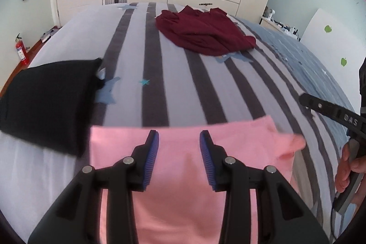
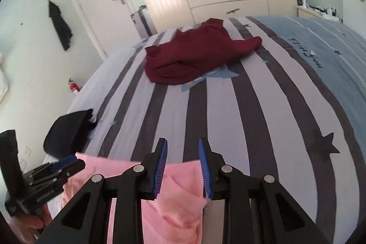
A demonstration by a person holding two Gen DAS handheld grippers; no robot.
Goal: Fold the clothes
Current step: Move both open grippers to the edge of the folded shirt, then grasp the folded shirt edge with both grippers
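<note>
Pink garment [image 1: 183, 175] lies at six o'clock on the bed [image 1: 173, 88], under both grippers, left [image 1: 179, 138] and right [image 2: 183, 148], fingers narrowly apart, empty. Judged mid-fold; next needs gripping its far edge.

- Pink garment [image 1: 183, 175]: smooth and flat on the near edge of the striped bed [image 1: 160, 84], its far edge straight, one sleeve [image 1: 290, 145] sticking out to the right, rumpled.
- Maroon garment [image 1: 203, 33]: a loose, creased heap at the far side of the bed, unfolded.
- Black garment [image 1: 45, 102]: a folded, flat rectangle at the bed's left edge, just beside the pink one.
</note>
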